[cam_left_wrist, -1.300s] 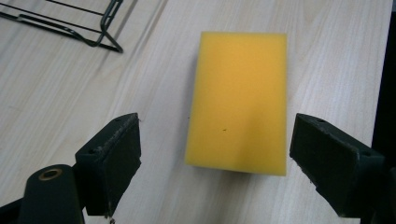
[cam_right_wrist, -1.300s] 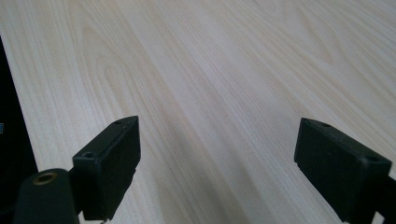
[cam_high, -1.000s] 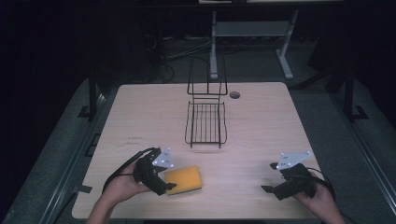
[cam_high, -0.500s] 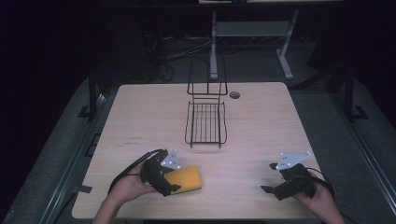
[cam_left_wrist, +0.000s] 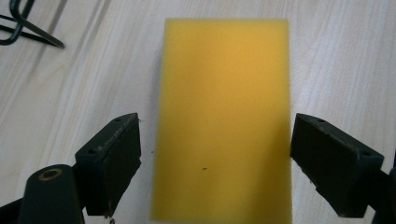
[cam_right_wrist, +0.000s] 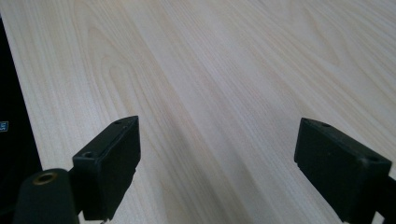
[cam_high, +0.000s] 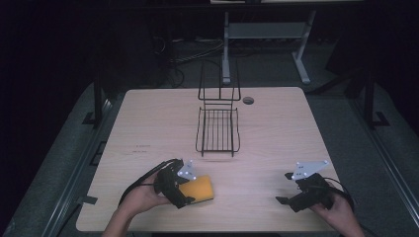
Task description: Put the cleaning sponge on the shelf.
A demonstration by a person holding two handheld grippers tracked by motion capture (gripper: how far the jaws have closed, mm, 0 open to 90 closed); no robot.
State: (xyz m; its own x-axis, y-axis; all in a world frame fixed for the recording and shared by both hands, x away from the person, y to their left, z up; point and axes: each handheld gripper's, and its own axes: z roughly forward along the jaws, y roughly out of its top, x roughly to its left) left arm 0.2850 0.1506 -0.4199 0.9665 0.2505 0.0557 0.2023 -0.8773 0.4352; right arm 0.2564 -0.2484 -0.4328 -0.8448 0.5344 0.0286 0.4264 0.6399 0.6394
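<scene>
- Down at the near left of the table point(cam_high: 148, 123), the left gripper point(cam_high: 190, 191) sits in the person's left hand point(cam_high: 143, 197), jaws spread wide and holding nothing.
- Between those jaws lies a yellow sponge point(cam_left_wrist: 222, 116), flat on the wood; in the left gripper view each jaw stands just beside a long edge, with a thin gap on either side, neither clearly touching.
- From the high view the sponge point(cam_high: 197, 189) lies just right of the gripper body, near the table's front edge.
- At the near right, the right gripper point(cam_high: 284, 190) is held low in the right hand point(cam_high: 341, 212), its grey plate on top and its jaws pointing left.
- Its jaws are also wide apart; the right gripper view shows bare wood grain point(cam_right_wrist: 210, 93) between them, with the table's dark edge at the far left.
- Farther out, a black wire rack point(cam_high: 218, 131) stands mid-table, well apart from both grippers; one corner of it shows in the left gripper view point(cam_left_wrist: 21, 28).
- Beyond the rack, a small round hole point(cam_high: 248, 100) sits near the table's far edge.
</scene>
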